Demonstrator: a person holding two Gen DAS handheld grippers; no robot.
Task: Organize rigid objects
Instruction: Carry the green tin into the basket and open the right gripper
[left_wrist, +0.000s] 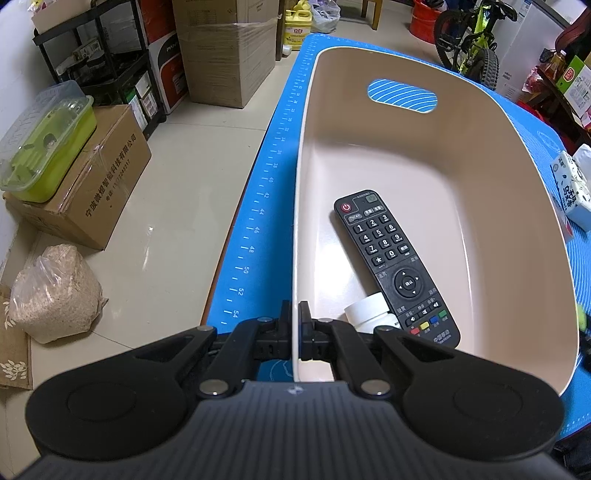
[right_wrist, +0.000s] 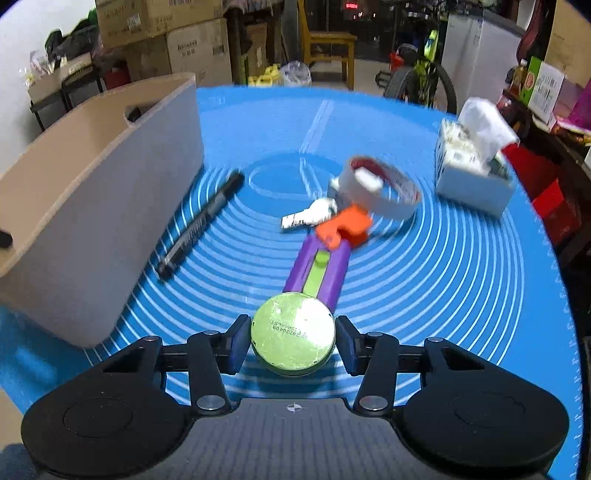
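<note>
The left gripper (left_wrist: 294, 317) is closed tight on the near rim of the beige bin (left_wrist: 480, 155), which sits at the blue mat's (left_wrist: 280, 155) left edge holding one remote (left_wrist: 391, 266) and one white bottle (left_wrist: 369, 312). The right gripper (right_wrist: 293, 338) has its half-open pads against one green round can (right_wrist: 293, 338), lifted over open mat; beyond lie one marker (right_wrist: 201, 223), one purple toy wrench (right_wrist: 325, 264), one tape ring (right_wrist: 384, 190) and one tissue box (right_wrist: 474, 177).

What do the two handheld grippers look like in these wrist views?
Both match: the left gripper and right gripper have matte black linkage arms with silver pivot pins, round black side housings and a ribbed grey body bearing a small crosshair mark. The right's pads look dark blue.
</note>
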